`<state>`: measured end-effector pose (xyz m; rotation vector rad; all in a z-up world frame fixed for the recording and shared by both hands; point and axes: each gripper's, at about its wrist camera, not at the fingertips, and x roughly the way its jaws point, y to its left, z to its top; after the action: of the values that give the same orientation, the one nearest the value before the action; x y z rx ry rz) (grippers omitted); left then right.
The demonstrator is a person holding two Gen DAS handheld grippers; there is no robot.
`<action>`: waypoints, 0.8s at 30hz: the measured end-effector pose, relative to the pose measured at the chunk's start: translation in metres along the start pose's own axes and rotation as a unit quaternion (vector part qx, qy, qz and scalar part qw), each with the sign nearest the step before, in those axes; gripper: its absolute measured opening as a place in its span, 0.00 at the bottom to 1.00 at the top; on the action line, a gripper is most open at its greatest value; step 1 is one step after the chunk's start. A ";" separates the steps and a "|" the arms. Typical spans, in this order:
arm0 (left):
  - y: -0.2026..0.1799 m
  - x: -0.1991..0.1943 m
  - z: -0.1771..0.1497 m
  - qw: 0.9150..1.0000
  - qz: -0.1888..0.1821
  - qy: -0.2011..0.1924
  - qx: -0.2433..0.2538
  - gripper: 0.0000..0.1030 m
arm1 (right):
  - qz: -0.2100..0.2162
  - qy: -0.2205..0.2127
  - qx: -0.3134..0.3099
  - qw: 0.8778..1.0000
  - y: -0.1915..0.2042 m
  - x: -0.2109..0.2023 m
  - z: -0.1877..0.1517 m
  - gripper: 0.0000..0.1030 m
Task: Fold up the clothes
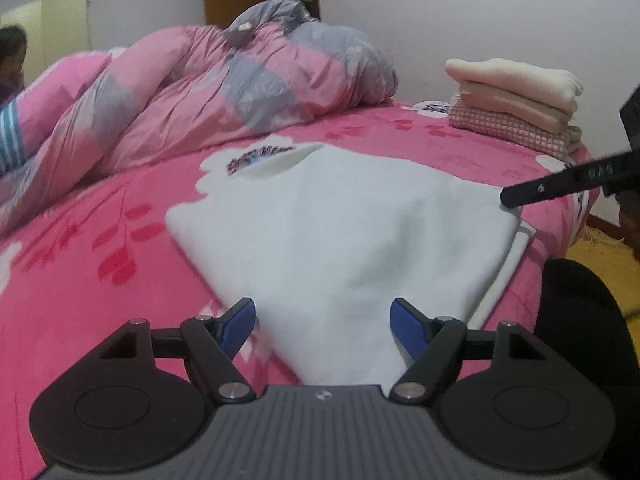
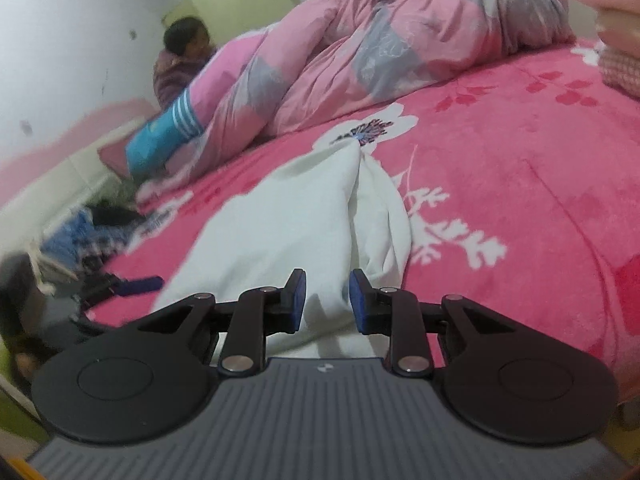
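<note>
Spread over the pink floral bedspread [image 1: 360, 132] lies a partly folded white cloth garment [image 1: 340, 232], with the left gripper [image 1: 323, 322] gaping wide at its near edge and the right gripper [image 2: 327, 300] narrowed, seemingly unclenched, around a fold.

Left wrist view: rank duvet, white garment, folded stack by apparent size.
1. Duvet and white garment: alike in the frame; the garment lies nearer the camera, so no ranking.
2. Folded stack: smallest, though it sits farther back.
</note>
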<state>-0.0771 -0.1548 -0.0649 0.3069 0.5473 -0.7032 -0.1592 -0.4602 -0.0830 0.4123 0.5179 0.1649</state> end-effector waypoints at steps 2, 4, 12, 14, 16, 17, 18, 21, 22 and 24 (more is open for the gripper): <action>0.003 -0.001 -0.001 1.000 0.002 0.005 -0.010 0.73 | -0.007 0.000 -0.014 1.000 0.001 0.003 -0.001 0.23; 0.004 -0.001 -0.002 1.000 0.001 0.009 -0.013 0.73 | -0.005 -0.007 -0.030 1.000 0.004 0.001 -0.001 0.23; 0.005 0.005 -0.004 0.999 -0.009 0.027 -0.027 0.73 | 0.066 0.076 -0.123 0.987 -0.008 0.036 0.028 0.43; 0.006 0.005 -0.003 0.999 -0.008 0.028 -0.030 0.73 | 0.122 0.117 -0.109 0.980 -0.018 0.042 0.034 0.23; 0.007 0.005 -0.005 0.999 -0.011 0.032 -0.038 0.73 | 0.152 0.128 -0.098 0.975 -0.026 0.038 0.034 0.09; 0.008 0.005 -0.005 0.998 -0.013 0.034 -0.043 0.73 | 0.155 0.125 -0.091 0.976 -0.029 0.036 0.032 0.08; 0.010 0.006 -0.005 0.998 -0.016 0.038 -0.050 0.73 | 0.157 0.120 -0.083 0.977 -0.032 0.034 0.030 0.06; 0.016 0.007 -0.003 0.996 -0.025 0.047 -0.066 0.72 | 0.166 0.092 -0.057 0.980 -0.037 0.025 0.022 0.03; 0.017 0.007 -0.002 0.996 -0.025 0.046 -0.066 0.72 | 0.170 0.081 -0.053 0.981 -0.038 0.020 0.020 0.03; 0.018 0.009 -0.003 0.996 -0.027 0.048 -0.068 0.72 | 0.169 0.071 -0.035 0.982 -0.045 0.014 0.013 0.02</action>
<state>-0.0599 -0.1452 -0.0707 0.2005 0.6944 -0.7021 -0.1384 -0.5022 -0.0976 0.4205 0.5770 0.5418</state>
